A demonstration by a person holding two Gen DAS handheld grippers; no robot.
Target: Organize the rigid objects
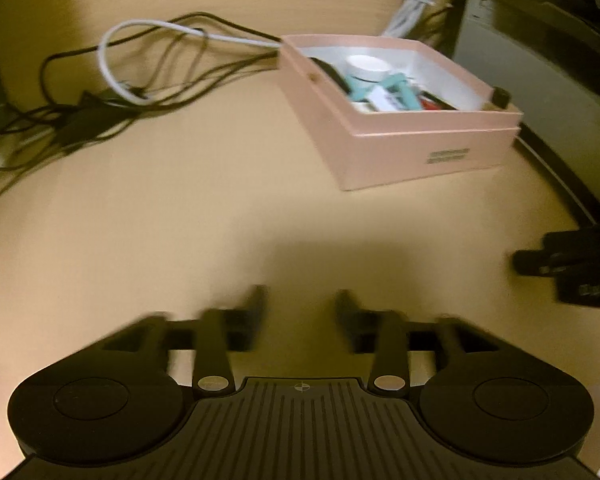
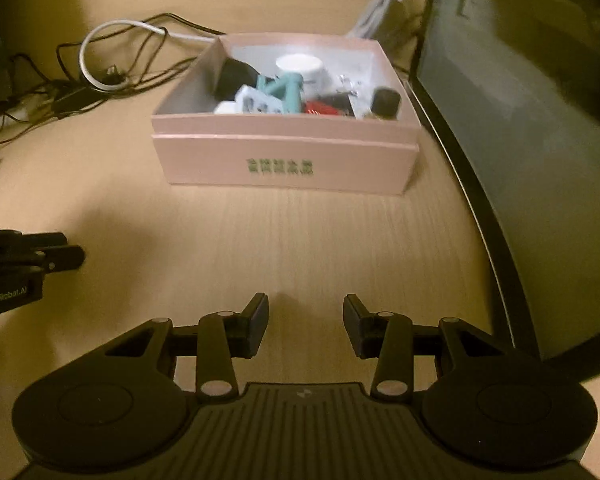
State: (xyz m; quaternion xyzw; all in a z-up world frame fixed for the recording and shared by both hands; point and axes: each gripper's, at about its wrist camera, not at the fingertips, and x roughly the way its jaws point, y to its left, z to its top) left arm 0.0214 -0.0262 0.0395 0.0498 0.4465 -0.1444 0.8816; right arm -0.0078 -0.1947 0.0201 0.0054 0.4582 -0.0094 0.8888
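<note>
Right wrist view shows me my right gripper (image 2: 305,322) low over the desk (image 2: 300,248). Its fingers are spread apart and hold nothing. Bare wood shows between them.

Straight ahead sits the pink box (image 2: 286,160), well apart from my fingers. It has green letters on its front wall. Small hard things are piled inside it: a white tub (image 2: 300,66), a teal piece (image 2: 286,92), a black round thing (image 2: 236,76), a red thing (image 2: 320,109) and a little black cap (image 2: 386,101) in the right near corner. They touch each other in a heap.

Wires (image 2: 100,76) lie in a tangle to the left of the box, black ones and a white one. A dark screen (image 2: 532,120) stands on the right side of the desk.

My left gripper (image 2: 56,256) peeks in at the left edge, near the desk.

From the left wrist, that gripper's (image 1: 302,316) fingers are also spread wide and empty. It is blurry there. I see the box (image 1: 420,152) ahead and to the right, and the wires (image 1: 140,80) to the left.
</note>
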